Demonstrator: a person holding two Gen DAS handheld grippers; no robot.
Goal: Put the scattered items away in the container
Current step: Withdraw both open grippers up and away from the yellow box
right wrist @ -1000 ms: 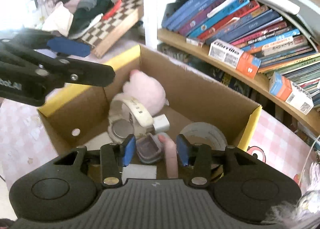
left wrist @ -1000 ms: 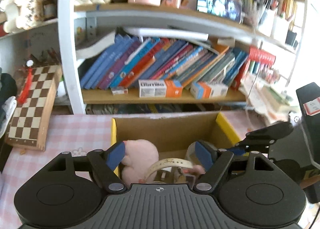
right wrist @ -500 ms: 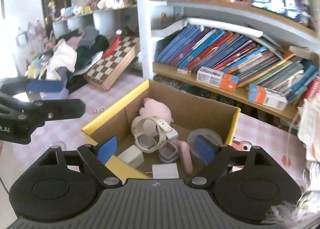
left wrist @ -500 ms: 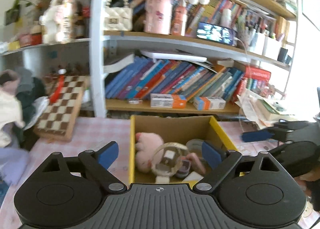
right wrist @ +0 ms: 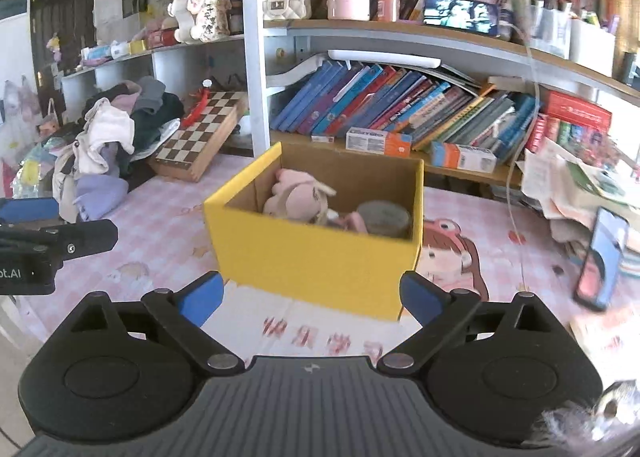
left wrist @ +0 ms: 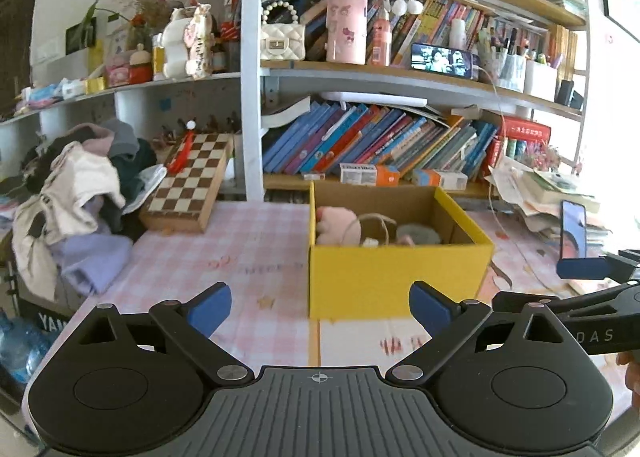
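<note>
A yellow cardboard box [left wrist: 396, 277] [right wrist: 316, 261] stands on the pink checked tablecloth. Inside it lie a pink plush toy [left wrist: 336, 227] [right wrist: 298, 193], a grey tape roll [left wrist: 420, 235] [right wrist: 384, 217], a cream watch strap [left wrist: 378, 223] and other small items. My left gripper [left wrist: 320, 307] is open and empty, a short way in front of the box. My right gripper [right wrist: 310, 297] is open and empty, in front of the box's near corner. Each gripper shows at the edge of the other's view.
A chessboard box [left wrist: 188, 185] and a heap of clothes [left wrist: 76, 193] lie at the left. A bookshelf [left wrist: 380, 145] stands behind the box. A phone [right wrist: 600, 257] and stacked papers [right wrist: 580, 185] are at the right.
Both grippers have pulled back and up out of the box and opened wide. The right one let go of the small item it held inside. The box now sits farther away.
</note>
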